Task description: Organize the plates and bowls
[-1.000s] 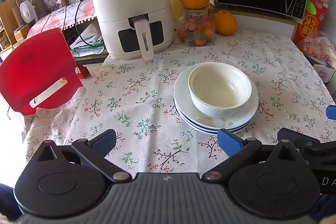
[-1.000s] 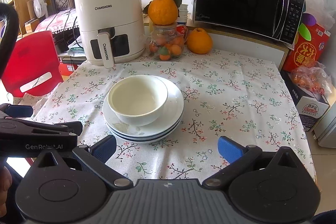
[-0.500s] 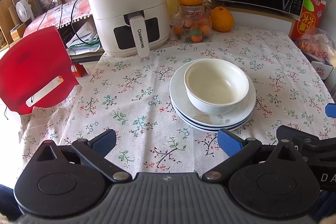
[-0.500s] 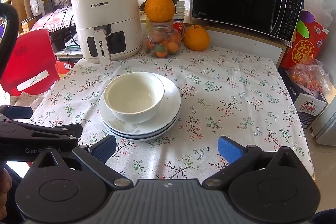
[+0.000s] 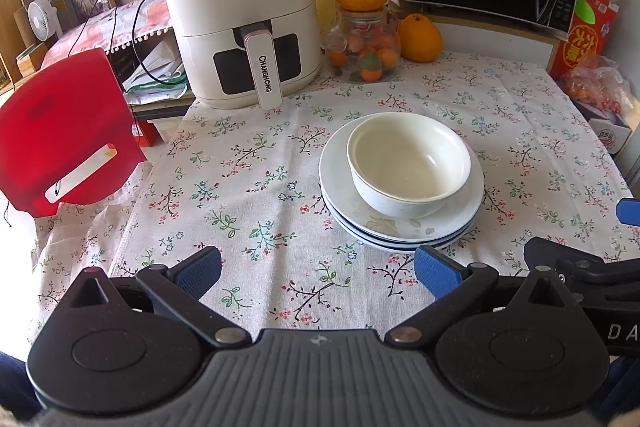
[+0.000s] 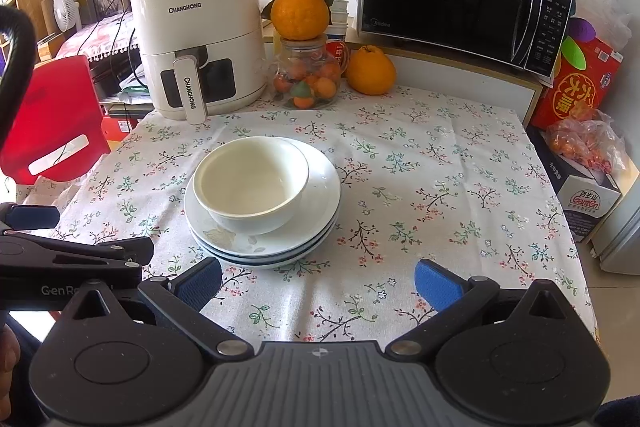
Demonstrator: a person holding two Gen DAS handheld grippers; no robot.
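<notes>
While the flowered tablecloth [image 5: 248, 187] spreads under everything, the white air fryer [image 5: 244, 11] stands at its far edge. Nearer than the air fryer and to its right sits a stack of plates [image 6: 320, 203], a white bowl [image 6: 250, 183] upright on top. Nearest, well short of the plates, the left gripper [image 5: 318, 273] and right gripper [image 6: 318, 283] hover with jaws spread wide, holding and touching nothing.

A plain white ceramic bowl [image 5: 408, 167] tops blue-edged white round plates [image 5: 400, 223] on a white cloth tablecloth [image 5: 240, 187] sprigged with small red, green and black flowers.
</notes>
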